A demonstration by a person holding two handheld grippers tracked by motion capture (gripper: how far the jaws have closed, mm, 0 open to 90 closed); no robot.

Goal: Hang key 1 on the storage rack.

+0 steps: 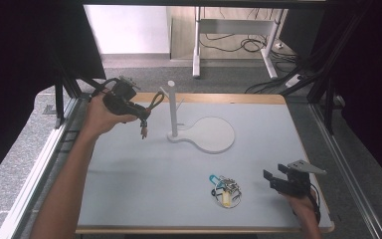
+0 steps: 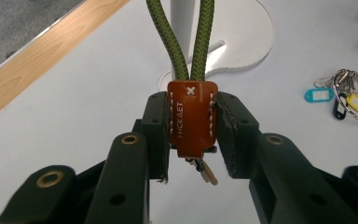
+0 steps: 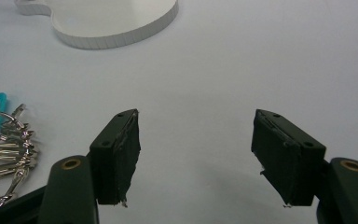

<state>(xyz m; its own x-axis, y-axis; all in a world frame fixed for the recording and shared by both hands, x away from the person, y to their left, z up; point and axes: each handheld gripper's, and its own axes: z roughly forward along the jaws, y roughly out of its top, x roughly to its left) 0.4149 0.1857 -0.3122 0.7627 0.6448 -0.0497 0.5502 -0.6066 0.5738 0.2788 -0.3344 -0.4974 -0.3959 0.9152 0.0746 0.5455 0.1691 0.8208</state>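
At five o'clock on the table [image 1: 144,189], the right gripper [image 3: 196,154] is resting with its jaws spread wide and nothing between them. A key bunch [image 1: 225,189] is lying just to its nine o'clock. Farther off, at ten o'clock, the left gripper [image 2: 192,135] is pinching a lanyard [image 2: 191,119] by its brown leather tab, above the table. Its green cord looks soft and light, so it is likely swinging freely; the stiff tab seems the surest hold. Beyond, the stand [image 1: 172,107] is rising at twelve o'clock.

The left gripper [image 1: 142,117] is held raised, its fingers [image 2: 156,135] clamped together. The right gripper [image 1: 271,180] sits low, fingers [image 3: 119,156] spread wide.
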